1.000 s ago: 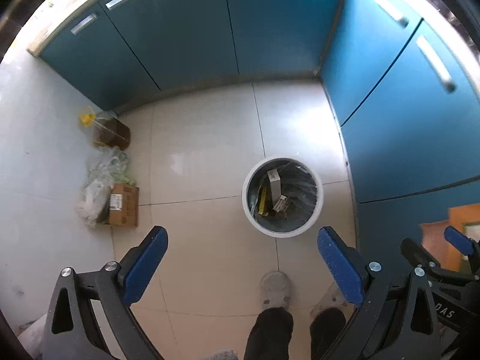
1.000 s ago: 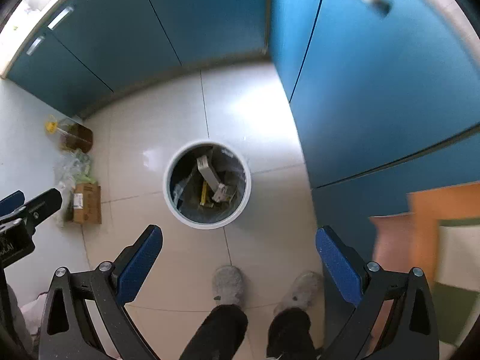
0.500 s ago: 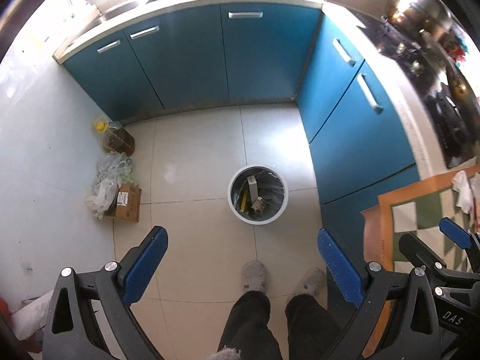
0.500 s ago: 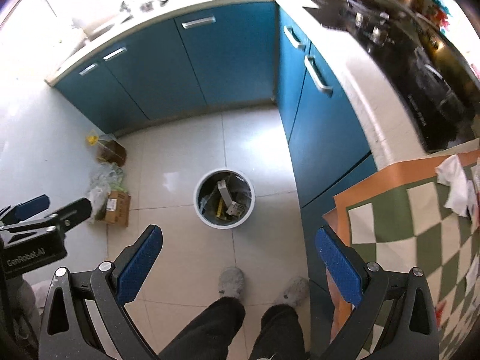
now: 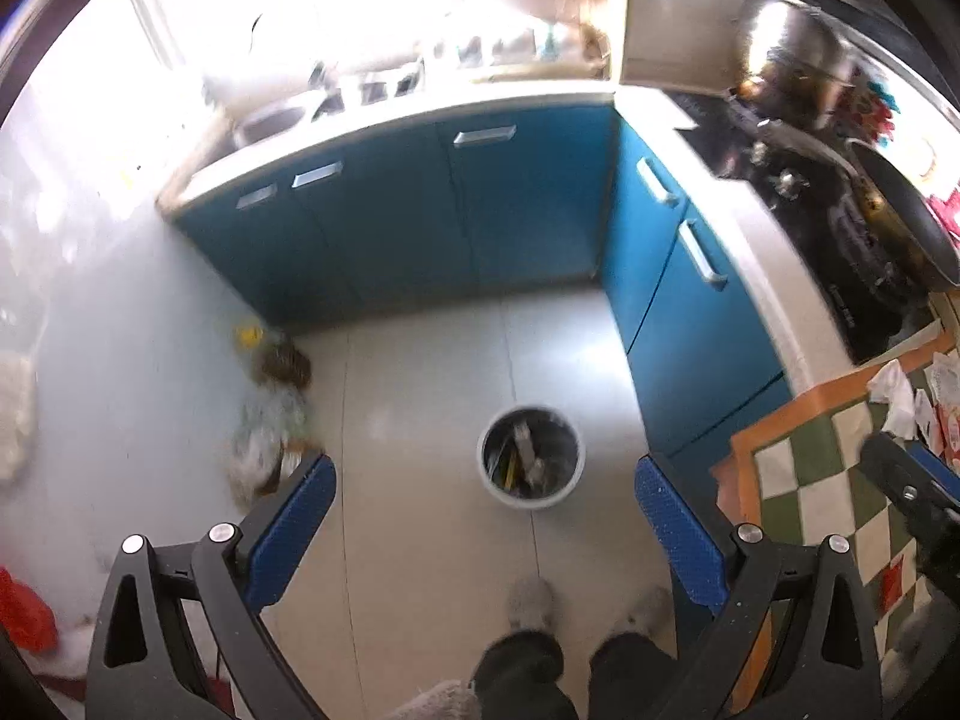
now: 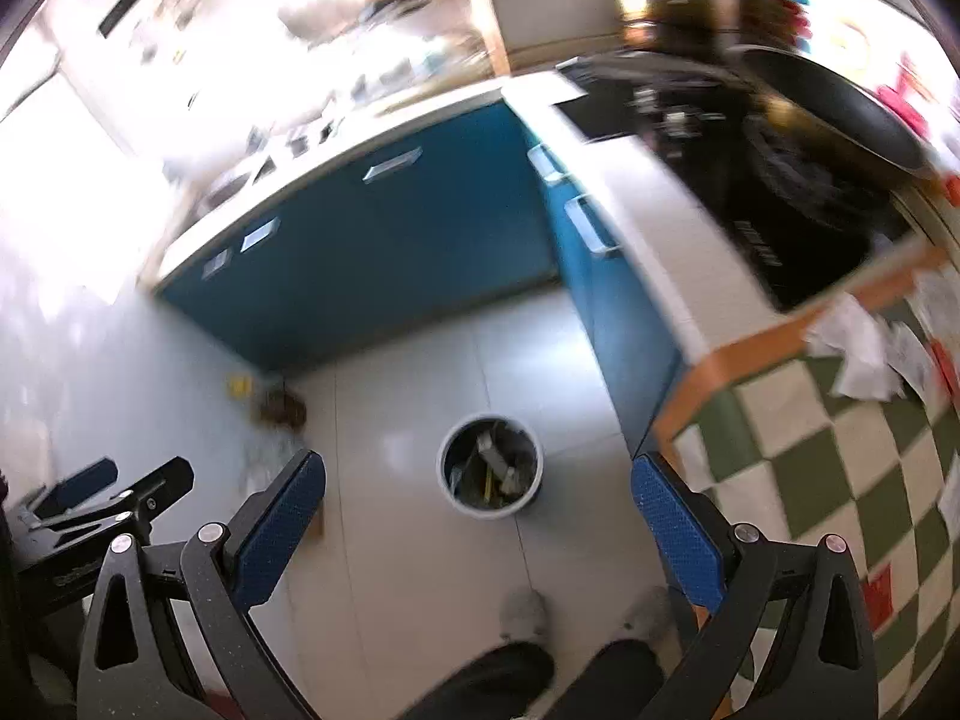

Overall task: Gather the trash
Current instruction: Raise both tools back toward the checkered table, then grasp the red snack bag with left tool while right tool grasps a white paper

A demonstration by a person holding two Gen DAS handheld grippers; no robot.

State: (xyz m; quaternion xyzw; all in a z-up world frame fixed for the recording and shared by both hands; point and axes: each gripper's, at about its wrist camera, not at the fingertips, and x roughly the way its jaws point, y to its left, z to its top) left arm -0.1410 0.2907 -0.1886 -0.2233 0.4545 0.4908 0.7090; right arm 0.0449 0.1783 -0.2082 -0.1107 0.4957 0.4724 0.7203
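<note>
Both views look steeply down into a kitchen corner with a pale tiled floor (image 5: pixel 432 408). Left tongs (image 5: pixel 483 531) and right tongs (image 6: pixel 477 525) stand wide, holding nothing. The bin (image 5: pixel 530 456), round and white-rimmed with a dark liner, sits on the floor at centre frame, below the blue cabinets (image 5: pixel 456 210) that line the back and right. Boxes and scraps lie inside it. At right of the frame, the desk (image 6: pixel 840 468) carries a green-and-white checked cloth with an orange border; crumpled tissue (image 6: pixel 858 348) and papers lie near its upper edge. A black hob (image 6: pixel 798 192) with a pan lies beyond it. Bags and a bottle (image 5: pixel 279 360) lean against the left wall. The person's slippered feet (image 5: pixel 531 600) show at bottom centre.
</note>
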